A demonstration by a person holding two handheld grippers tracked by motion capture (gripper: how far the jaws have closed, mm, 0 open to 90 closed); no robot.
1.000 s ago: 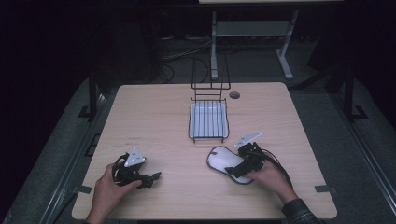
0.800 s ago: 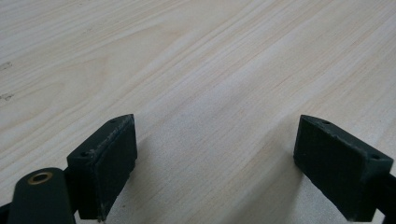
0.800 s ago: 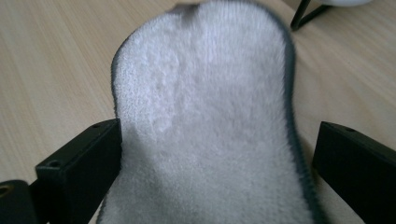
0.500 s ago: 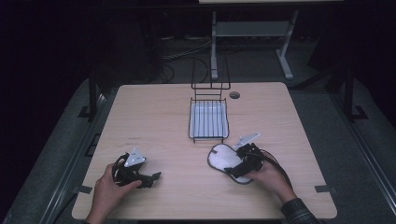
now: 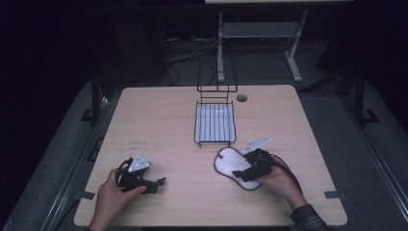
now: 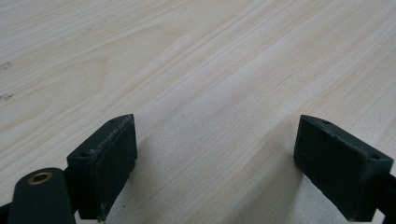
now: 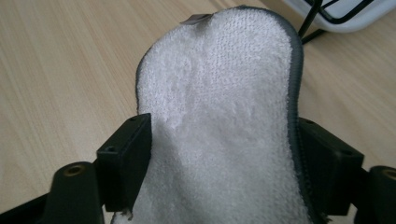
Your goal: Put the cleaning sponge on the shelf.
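At the lower left of the high view, the left gripper (image 5: 156,183) is rested on the table (image 5: 159,120) in the person's left hand (image 5: 111,195); no change from a second ago is seen there. In the left gripper view its jaws are spread wide, with bare wood grain between them and nothing held.

At the centre of the high view, toward the back, a black wire rack (image 5: 215,122) with a white tray is stood, unmoved.

To the lower right of centre, the white terry insole (image 5: 231,163), edged in grey, is laid flat on the table just in front of the rack. The right gripper (image 5: 245,174) has been brought slightly further over the insole's near end than it was a second ago. In the right gripper view the insole (image 7: 229,126) is bracketed by the two jaws, one at each edge; whether it is already pinched or merely straddled cannot be told. A grasp is judged to be in preparation, with lifting not yet begun.
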